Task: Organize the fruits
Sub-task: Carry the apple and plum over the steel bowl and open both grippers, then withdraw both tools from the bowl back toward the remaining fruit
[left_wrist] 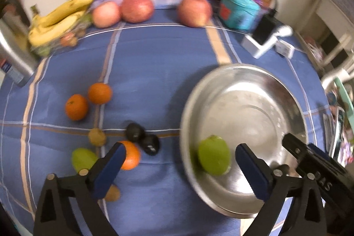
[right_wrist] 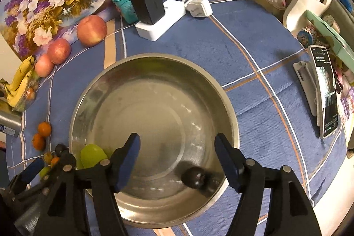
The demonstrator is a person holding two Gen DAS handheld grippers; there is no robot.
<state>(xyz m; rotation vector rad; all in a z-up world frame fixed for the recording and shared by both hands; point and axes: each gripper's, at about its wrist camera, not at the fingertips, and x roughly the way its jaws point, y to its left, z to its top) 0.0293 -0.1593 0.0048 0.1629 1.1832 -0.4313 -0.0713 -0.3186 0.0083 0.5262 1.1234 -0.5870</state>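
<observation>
Steel bowl (right_wrist: pixel 154 81) on the blue cloth (left_wrist: pixel 154 59) holds a green fruit (left_wrist: pixel 213 155) near its left wall and a dark fruit (right_wrist: pixel 194 177) near its front. Left claw (left_wrist: pixel 177 160) gapes wide with the green fruit loose between its fingers. Right claw (right_wrist: pixel 177 158) stands open and empty, the dark fruit lying free just below its gap.
</observation>
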